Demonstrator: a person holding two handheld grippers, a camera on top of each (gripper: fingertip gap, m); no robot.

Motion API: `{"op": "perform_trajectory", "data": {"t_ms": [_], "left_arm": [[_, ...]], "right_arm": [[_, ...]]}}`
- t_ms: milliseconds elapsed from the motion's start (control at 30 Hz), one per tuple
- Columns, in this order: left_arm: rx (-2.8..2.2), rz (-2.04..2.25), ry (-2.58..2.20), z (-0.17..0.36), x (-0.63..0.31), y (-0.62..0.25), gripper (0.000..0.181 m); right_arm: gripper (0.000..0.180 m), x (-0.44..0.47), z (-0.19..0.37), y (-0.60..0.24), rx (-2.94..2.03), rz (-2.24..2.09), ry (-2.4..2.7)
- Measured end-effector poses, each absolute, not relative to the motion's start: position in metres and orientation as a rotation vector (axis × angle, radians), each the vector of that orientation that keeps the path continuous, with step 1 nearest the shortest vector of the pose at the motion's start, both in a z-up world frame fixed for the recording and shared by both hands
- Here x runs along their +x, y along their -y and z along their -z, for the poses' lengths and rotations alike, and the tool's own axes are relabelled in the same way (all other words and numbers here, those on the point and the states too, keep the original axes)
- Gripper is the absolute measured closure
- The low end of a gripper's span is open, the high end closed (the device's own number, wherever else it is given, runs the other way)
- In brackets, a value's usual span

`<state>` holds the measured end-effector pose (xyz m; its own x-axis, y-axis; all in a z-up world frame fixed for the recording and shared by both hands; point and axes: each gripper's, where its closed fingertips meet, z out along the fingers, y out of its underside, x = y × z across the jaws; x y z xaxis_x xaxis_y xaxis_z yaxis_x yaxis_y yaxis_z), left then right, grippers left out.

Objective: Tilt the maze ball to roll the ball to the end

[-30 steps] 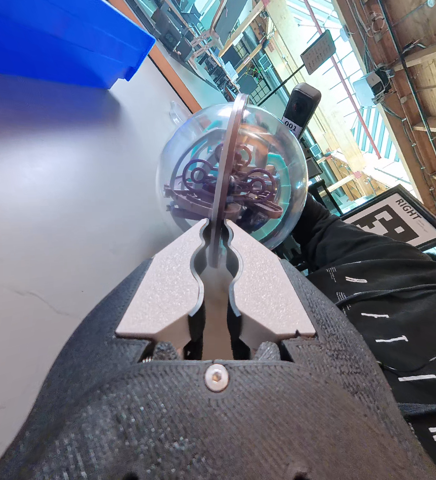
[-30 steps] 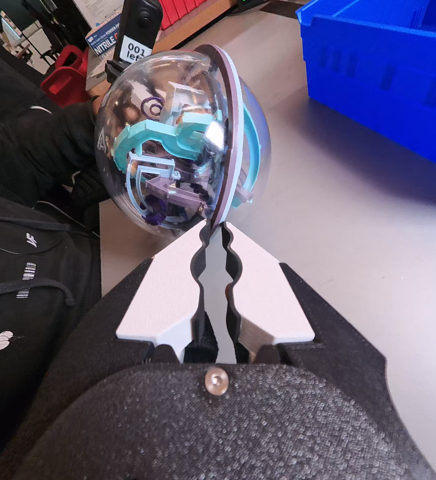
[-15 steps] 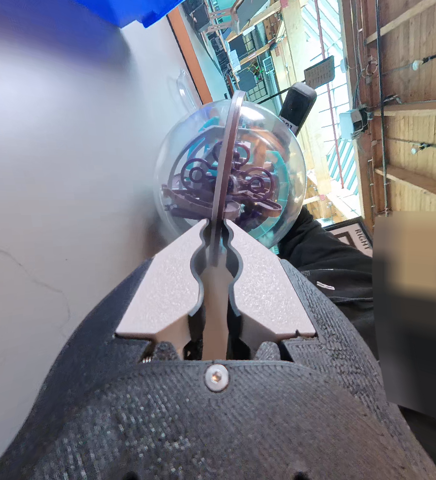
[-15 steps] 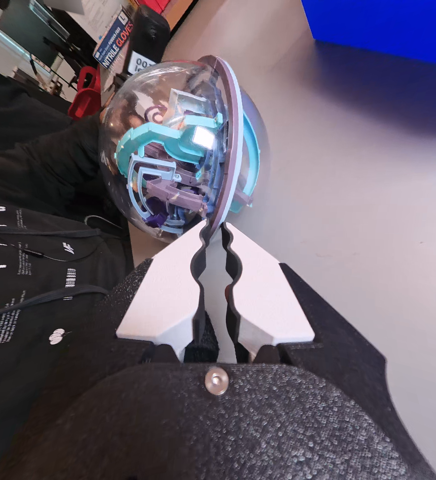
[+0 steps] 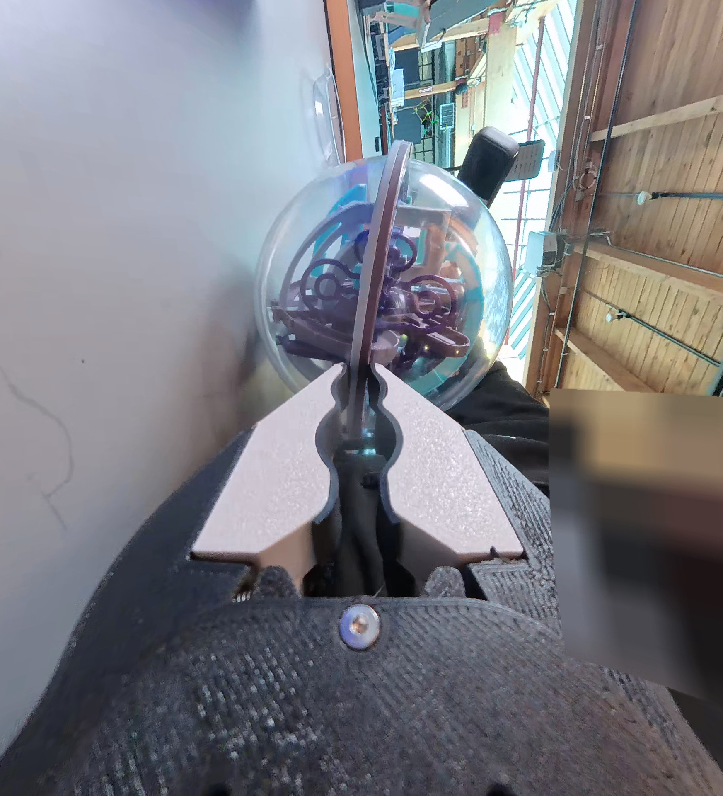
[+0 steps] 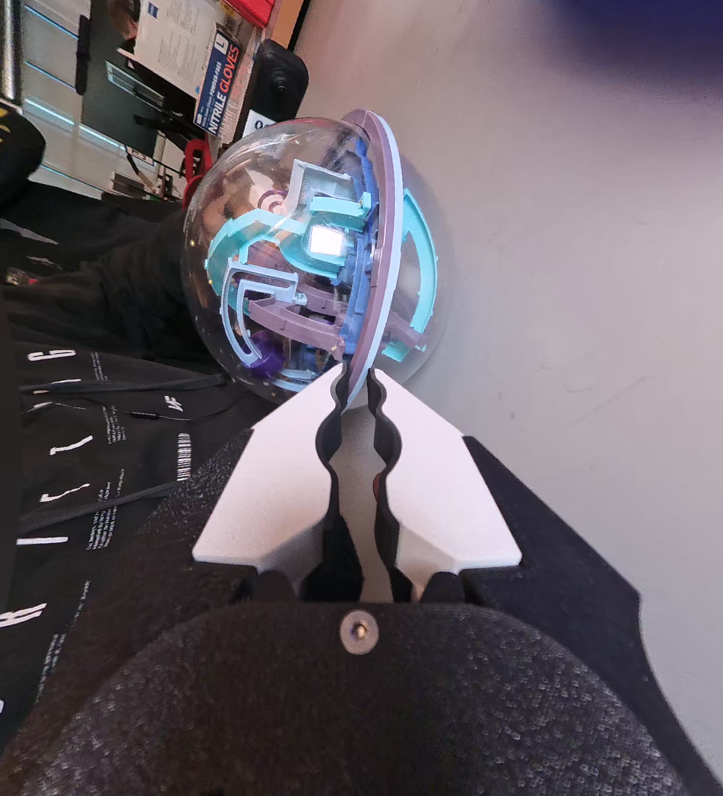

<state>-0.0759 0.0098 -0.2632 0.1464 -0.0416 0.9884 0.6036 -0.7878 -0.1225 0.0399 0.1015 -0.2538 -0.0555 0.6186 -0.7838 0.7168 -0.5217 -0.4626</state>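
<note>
Both views have rolled further over since a second ago: the blue bin that lay at the far edge of the table has slipped out of both views, leaving only a dark blue blur at the top of the right wrist view, and the grey table now runs almost upright along the left of the left wrist view and the right of the right wrist view.

Held up off the table between the two claws is the maze ball, a clear sphere with purple, lilac and turquoise tracks inside. Its flat lilac rim runs round the middle, and each claw pinches that rim edge-on. The left claw is closed on the rim on one side, with the rim running down between its pale fingers. The right claw is clamped on the rim at the opposite side.

A black camera body on the right claw's rig shows just past the ball. A person's black printed garment lies near the ball on the left of the right wrist view. The little ball inside the maze cannot be made out.
</note>
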Motion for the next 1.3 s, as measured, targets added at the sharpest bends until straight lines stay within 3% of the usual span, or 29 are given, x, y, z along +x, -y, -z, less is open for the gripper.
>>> {"op": "perform_trajectory", "data": {"t_ms": [467,1033,1300], "left_arm": [[-1.943,1.787,0.675,0.256,-0.075,0.002,0.174],[-1.86,1.738,0.556,0.256,-0.076,0.006,0.174],[-1.754,1.719,0.512,0.258,-0.08,0.005,0.174]], "right_arm": [[0.174,0.043,0.26,-0.086,1.988,1.656,-1.21],[0.172,0.041,0.259,-0.083,1.987,1.818,-1.248],[0.159,0.037,0.251,-0.086,2.046,2.024,-1.397]]}}
